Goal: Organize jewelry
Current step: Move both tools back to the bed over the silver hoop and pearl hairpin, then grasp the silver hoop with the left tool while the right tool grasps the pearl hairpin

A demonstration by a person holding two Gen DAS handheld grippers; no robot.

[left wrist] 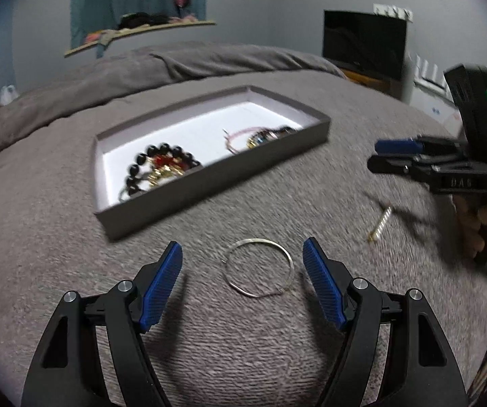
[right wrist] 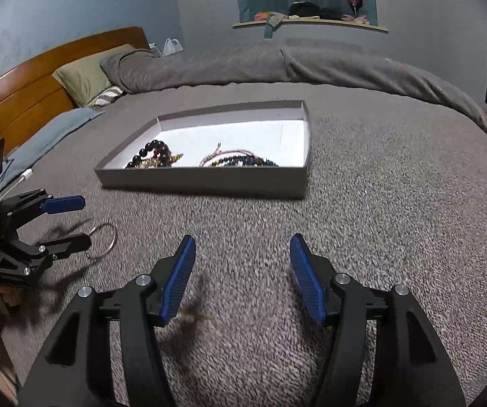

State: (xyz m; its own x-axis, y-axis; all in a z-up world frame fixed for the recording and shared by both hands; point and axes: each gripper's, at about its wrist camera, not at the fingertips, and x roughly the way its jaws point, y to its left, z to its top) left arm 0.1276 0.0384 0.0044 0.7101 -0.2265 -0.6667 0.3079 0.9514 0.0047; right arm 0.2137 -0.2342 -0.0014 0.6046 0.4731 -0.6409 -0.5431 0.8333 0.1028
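On the grey bedspread [left wrist: 277, 356], a thin silver ring [left wrist: 258, 269] lies flat between the spread fingers of the left gripper [left wrist: 242, 264], touching neither pad. Farther off sits a shallow grey tray [left wrist: 216, 173] holding a black bead bracelet [left wrist: 162, 162] and a pink cord bracelet [left wrist: 243, 135]. To the right, the right gripper [right wrist: 242, 268] is released and empty, near a small gold piece [left wrist: 380, 222].

A grey blanket [right wrist: 362, 203] is spread over the bed; a wooden headboard [right wrist: 23, 91] and pillow [right wrist: 84, 74] are seen far left.
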